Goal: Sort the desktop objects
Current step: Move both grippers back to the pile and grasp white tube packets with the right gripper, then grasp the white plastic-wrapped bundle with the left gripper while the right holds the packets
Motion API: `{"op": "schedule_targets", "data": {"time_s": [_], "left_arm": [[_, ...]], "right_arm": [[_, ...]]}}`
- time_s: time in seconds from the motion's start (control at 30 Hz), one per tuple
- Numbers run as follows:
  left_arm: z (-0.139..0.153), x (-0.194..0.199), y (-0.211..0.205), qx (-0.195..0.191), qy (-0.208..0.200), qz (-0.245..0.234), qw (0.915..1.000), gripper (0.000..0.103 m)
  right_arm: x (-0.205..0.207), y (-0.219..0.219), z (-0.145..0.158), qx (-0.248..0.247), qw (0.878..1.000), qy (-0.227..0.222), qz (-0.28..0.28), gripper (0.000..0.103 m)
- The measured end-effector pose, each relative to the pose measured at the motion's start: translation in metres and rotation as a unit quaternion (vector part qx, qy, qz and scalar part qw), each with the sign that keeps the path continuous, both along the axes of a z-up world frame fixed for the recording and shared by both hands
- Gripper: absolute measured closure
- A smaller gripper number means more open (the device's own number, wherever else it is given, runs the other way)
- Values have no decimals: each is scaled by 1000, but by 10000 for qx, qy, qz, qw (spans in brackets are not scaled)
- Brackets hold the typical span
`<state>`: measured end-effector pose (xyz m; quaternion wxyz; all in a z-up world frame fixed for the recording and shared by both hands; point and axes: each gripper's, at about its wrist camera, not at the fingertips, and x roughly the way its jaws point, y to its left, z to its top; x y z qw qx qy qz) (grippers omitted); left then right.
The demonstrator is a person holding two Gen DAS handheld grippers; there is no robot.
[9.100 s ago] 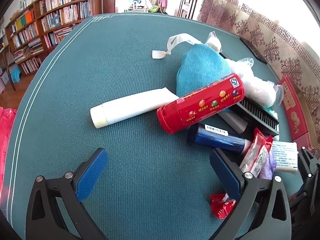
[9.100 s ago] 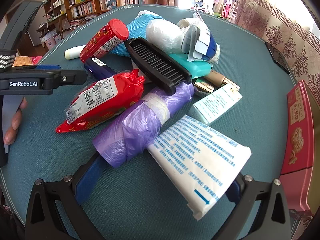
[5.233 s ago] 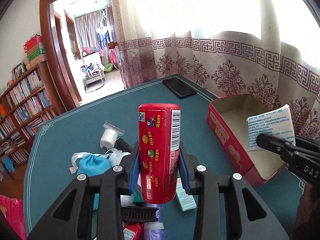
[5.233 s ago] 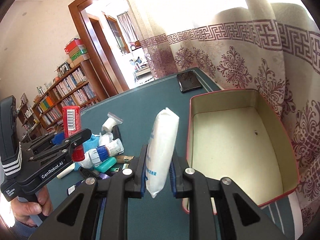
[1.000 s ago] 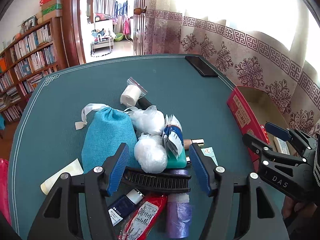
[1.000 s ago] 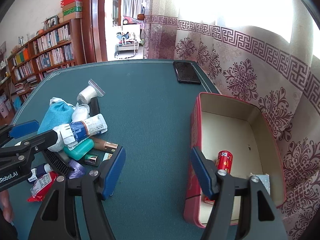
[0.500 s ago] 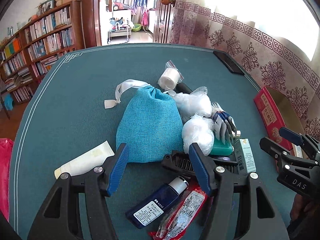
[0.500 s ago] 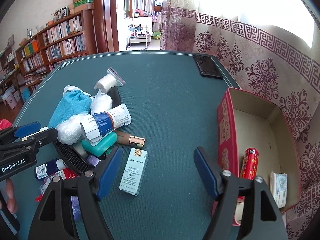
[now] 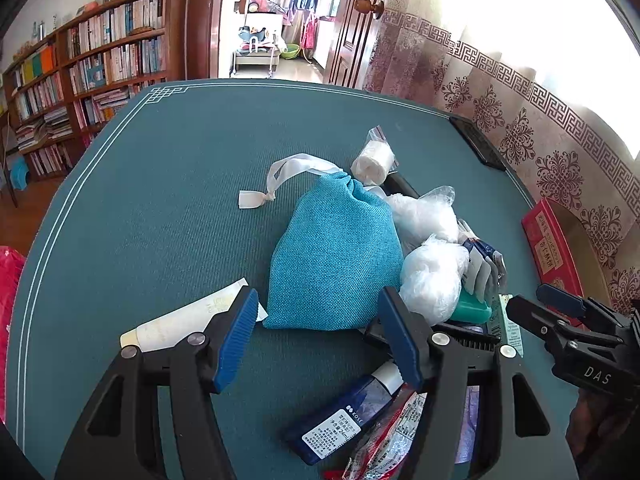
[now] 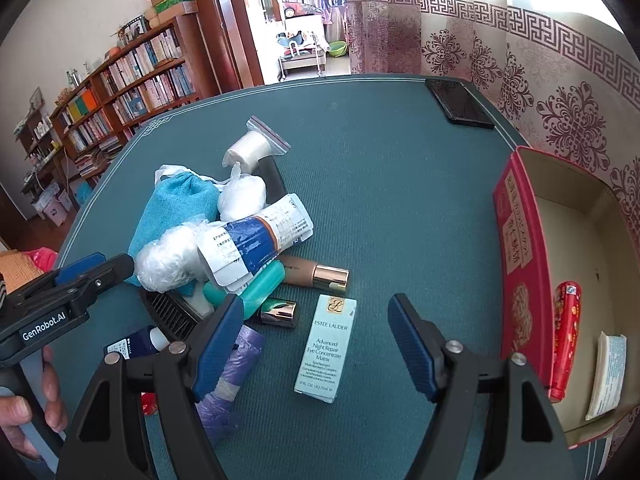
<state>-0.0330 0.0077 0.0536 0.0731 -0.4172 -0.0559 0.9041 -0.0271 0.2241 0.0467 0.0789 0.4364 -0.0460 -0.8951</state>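
Right gripper [image 10: 316,344], jaws wide and empty, straddles the pale carton [image 10: 326,348], lying lengthwise between them; left gripper [image 9: 316,336] likewise empty.

- The red canister [image 10: 565,336] that the left gripper [image 9: 316,336] carried upright now lies inside the red tin box [image 10: 516,240].
- The white tissue pack [image 10: 608,376] has left the right gripper [image 10: 316,344] and lies in the box beside the canister.
- Both grippers have come back empty, jaws apart, over the pile on the counter [image 9: 160,220].
- The left gripper now frames the blue pouch [image 9: 336,256]; the right one frames the pale green carton [image 10: 326,348].
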Motion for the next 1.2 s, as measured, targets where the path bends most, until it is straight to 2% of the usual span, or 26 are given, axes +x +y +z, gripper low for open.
{"op": "schedule_targets", "data": {"time_s": [0.3,0.63,0.83,0.9,0.97,1.03,1.2], "left_arm": [[2,2,4,24,47,-105,9999,37],[-1,-2,5,93,14,-74,9999,37],[-1,-2,8,134,37,-159,9998,37],[0,-1,10,135,77,-192,9997,37],[1,-1,11,149,107,-206,9996,37],[3,0,12,174,108,-212,9996,37],[13,1,24,142,145,-366,9991,37]], "right_arm": [[-43,2,-1,-1198,9920,-380,-111,25],[-75,1,-27,-2154,9715,-954,-263,25],[-88,6,-38,-2126,9710,-981,-488,27],[-89,5,-40,-1990,9747,-890,-493,36],[-89,4,-40,-1788,9794,-831,-447,53],[-89,6,-41,-1748,9806,-778,-427,58],[-86,12,-40,-1715,9819,-693,-399,61]]}}
